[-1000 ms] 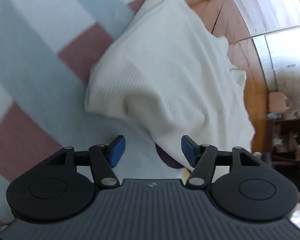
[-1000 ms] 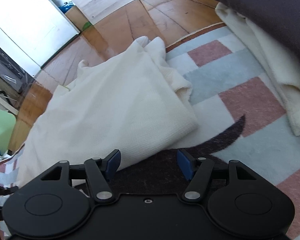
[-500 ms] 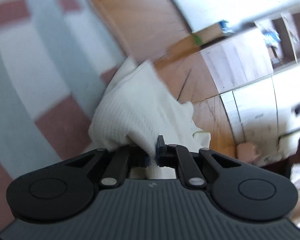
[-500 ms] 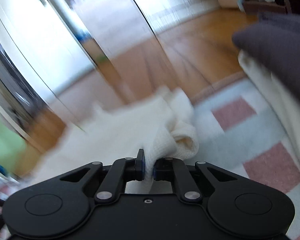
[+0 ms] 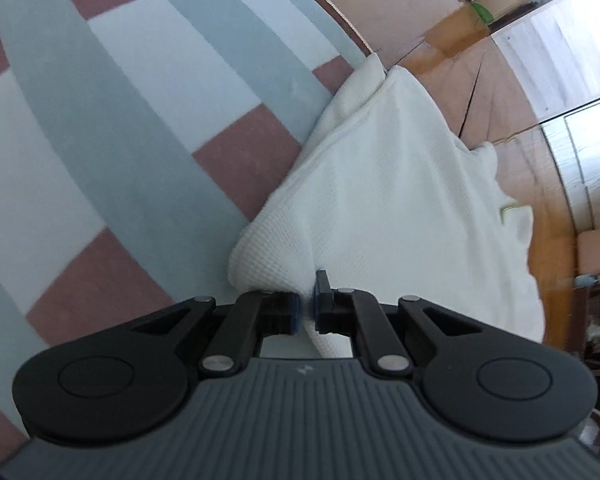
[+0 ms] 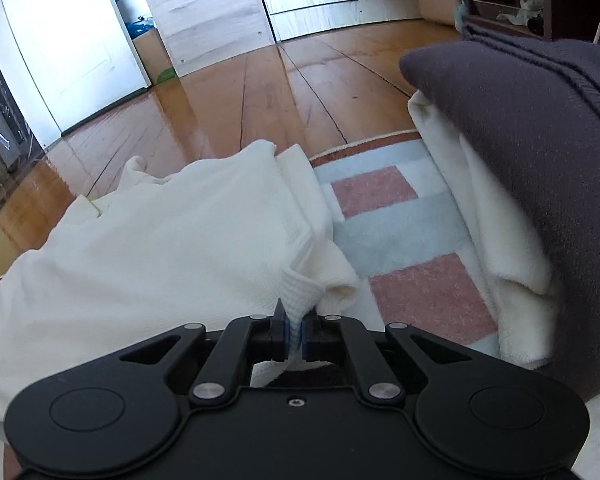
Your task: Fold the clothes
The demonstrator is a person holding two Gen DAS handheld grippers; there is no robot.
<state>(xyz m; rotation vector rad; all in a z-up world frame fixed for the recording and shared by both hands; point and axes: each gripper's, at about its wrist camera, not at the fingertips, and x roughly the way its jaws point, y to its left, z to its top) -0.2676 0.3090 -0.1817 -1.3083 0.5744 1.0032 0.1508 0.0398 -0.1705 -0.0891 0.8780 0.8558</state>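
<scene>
A cream waffle-knit garment (image 5: 400,208) lies half on the checked rug, half on the wooden floor. My left gripper (image 5: 307,307) is shut on its near corner, with cloth pinched between the blue pads. In the right wrist view the same garment (image 6: 172,248) spreads to the left, and my right gripper (image 6: 296,330) is shut on a ribbed corner of it, the cloth bunched up just above the pads.
The rug (image 5: 100,128) has grey, white and dusty-red blocks. A stack of folded clothes stands at the right, a dark grey knit (image 6: 540,128) on top of a cream one (image 6: 496,248). Wooden floor (image 6: 292,92), white doors and cabinets lie beyond.
Both grippers were open a second ago near the garment's edge. They have since shut on its near corners and lifted them slightly, and both views have tilted up.
</scene>
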